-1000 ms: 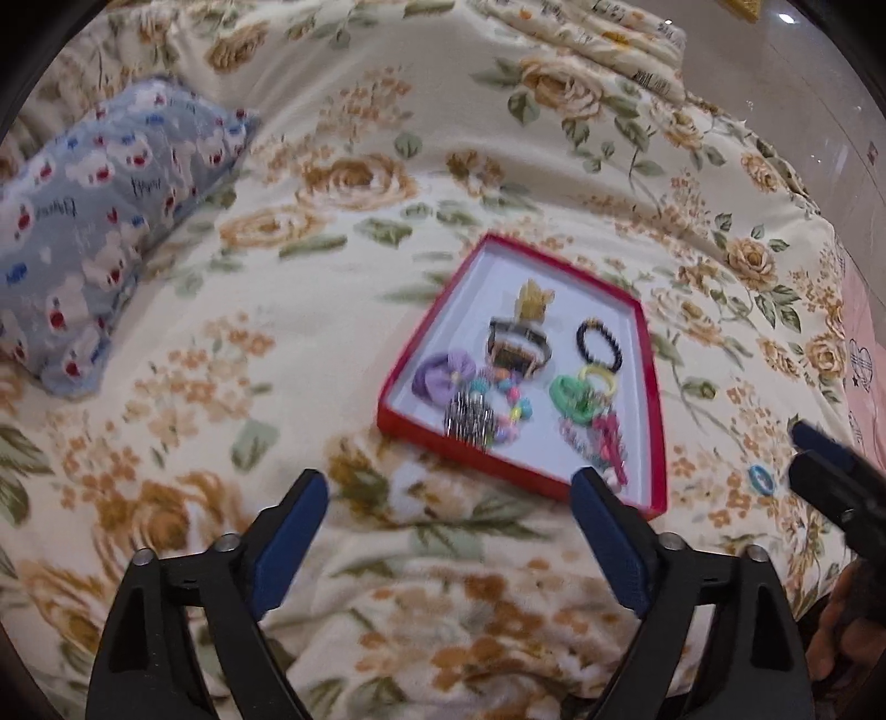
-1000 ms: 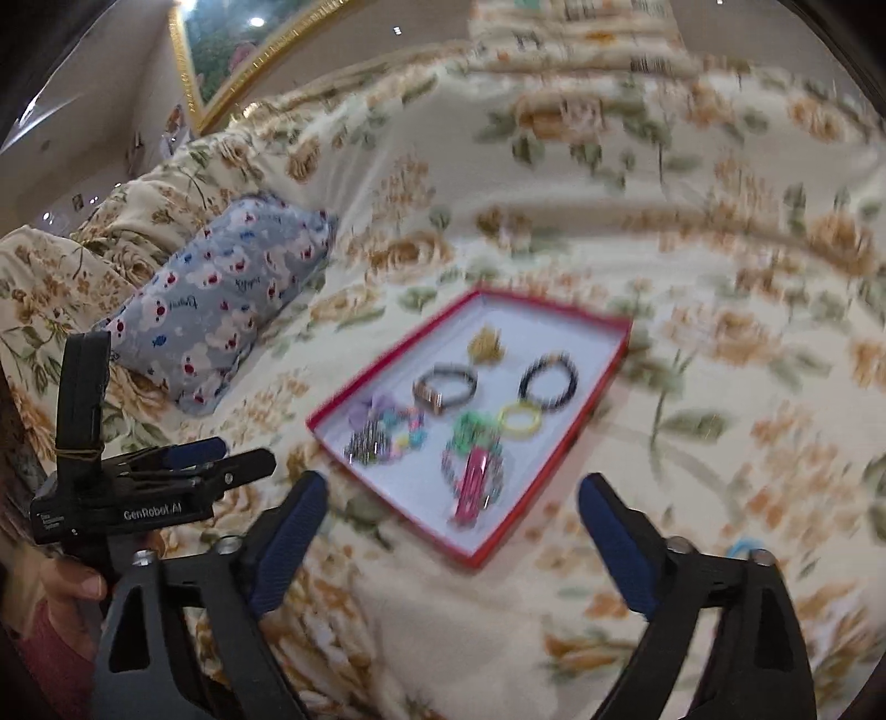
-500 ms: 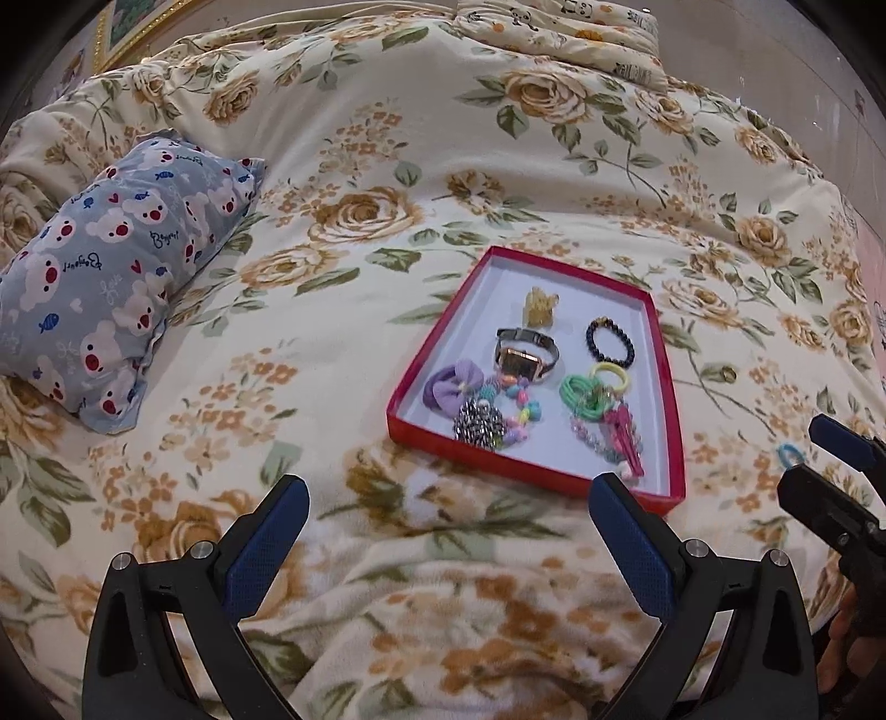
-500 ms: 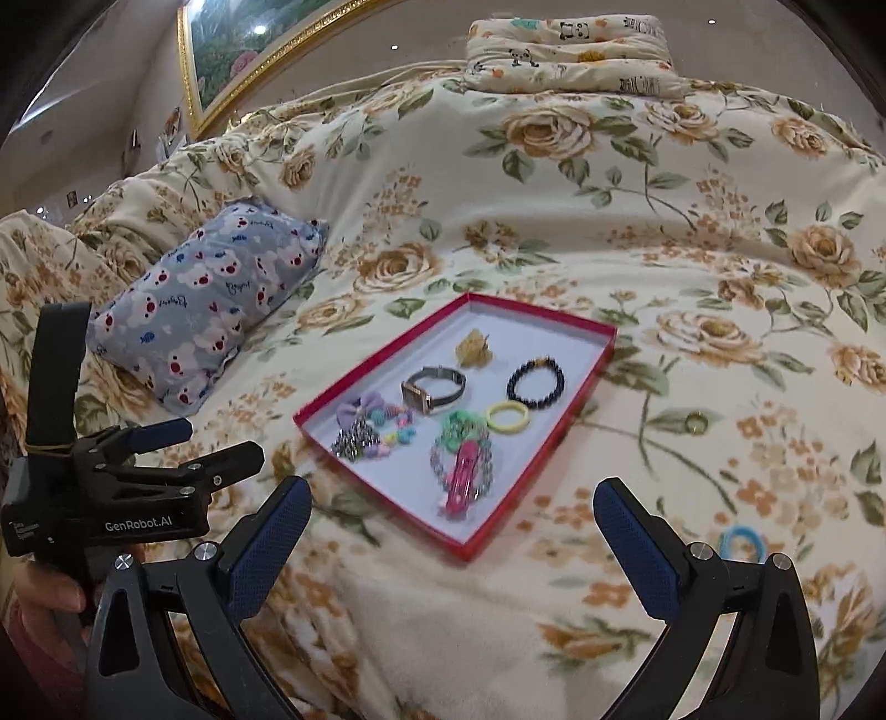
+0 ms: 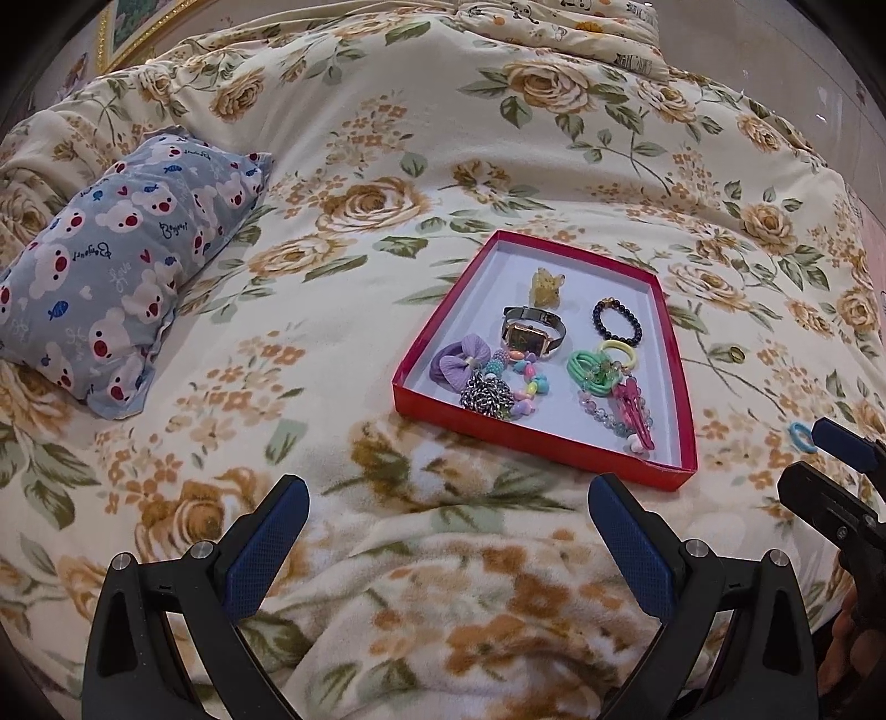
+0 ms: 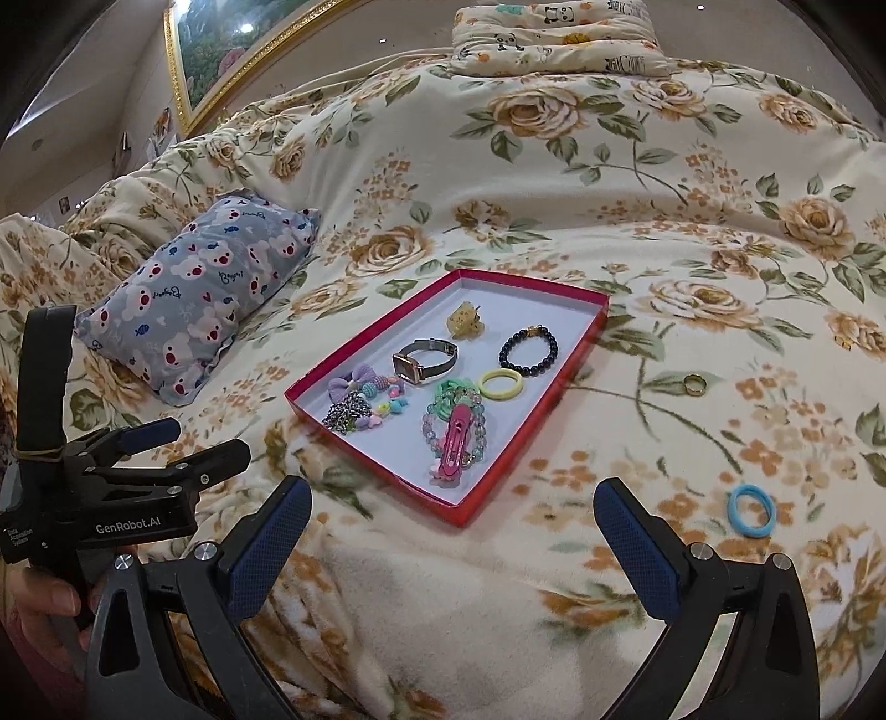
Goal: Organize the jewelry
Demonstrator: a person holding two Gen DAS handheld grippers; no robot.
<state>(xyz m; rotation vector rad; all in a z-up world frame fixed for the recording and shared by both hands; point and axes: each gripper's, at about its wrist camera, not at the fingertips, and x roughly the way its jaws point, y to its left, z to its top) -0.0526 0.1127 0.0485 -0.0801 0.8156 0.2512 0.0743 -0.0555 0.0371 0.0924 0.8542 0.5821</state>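
- Right wrist view, far left: left gripper held in a hand, over the near left part of the bed; in its own view its jaws stand wide, having just been opening, with only blanket between them.
- Bear-print pillow lies toward the bed's left edge, well apart from the tray.
- Floral blanket covers the whole bed; folded panda-print quilt at the far edge.
- Red tray sits mid-bed, turned at an angle, nearer the near edge.
- In the tray, left side: purple bow tie, silver chain, pastel bead bracelet.
- Middle: wristwatch, yellow claw clip toward the far corner, green hair tie, pink hair clip lying on a clear bead bracelet.
- Right side: black bead bracelet, yellow ring.
- Outside the tray on the blanket, to its right: gold ring, then blue hair tie nearer the near edge.
- Right gripper: jaws wide, nothing between them but blanket.
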